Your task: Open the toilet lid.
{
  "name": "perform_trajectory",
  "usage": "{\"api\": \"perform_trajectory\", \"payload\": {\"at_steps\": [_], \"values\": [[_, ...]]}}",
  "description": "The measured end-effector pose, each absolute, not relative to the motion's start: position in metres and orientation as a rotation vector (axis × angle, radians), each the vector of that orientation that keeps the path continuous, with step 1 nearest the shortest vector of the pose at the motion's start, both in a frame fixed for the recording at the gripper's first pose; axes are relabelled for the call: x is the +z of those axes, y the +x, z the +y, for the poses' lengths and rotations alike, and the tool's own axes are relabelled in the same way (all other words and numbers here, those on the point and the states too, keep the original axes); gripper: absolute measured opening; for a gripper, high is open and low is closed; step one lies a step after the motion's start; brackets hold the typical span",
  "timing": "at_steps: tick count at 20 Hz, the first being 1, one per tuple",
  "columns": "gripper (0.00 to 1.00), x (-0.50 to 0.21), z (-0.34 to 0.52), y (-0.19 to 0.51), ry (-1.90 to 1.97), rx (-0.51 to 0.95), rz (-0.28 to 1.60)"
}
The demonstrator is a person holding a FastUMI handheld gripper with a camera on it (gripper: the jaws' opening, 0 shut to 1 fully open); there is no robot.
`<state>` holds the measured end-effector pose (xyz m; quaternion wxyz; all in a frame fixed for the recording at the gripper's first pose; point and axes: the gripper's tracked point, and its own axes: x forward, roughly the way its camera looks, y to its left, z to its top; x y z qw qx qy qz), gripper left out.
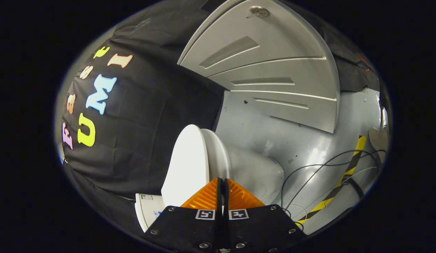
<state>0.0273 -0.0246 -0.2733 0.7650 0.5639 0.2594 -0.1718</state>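
Right, we see the gripper [222, 181] with its orange fingers [204, 196] pressed nearly together, tips at the rim of the raised toilet lid [186, 165].

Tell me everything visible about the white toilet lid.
The white toilet lid is a smooth, glossy, rounded plastic-looking panel with no marks on its broad face. It stands raised, tilted away from the white toilet seat beside it, a narrow gap between the two. The gripper, its ridged orange fingers nearly together, sits at the lid's near edge; whether they pinch it I cannot tell.
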Motion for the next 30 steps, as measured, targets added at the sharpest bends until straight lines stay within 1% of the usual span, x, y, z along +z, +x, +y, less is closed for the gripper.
{"api": "perform_trajectory", "payload": {"at_steps": [19, 30], "values": [[0.00, -0.169, -0.012, 0.036, 1.104, -0.324, 0.482], [0.00, -0.088, 0.018, 0.041, 1.021, -0.231, 0.392]]}}
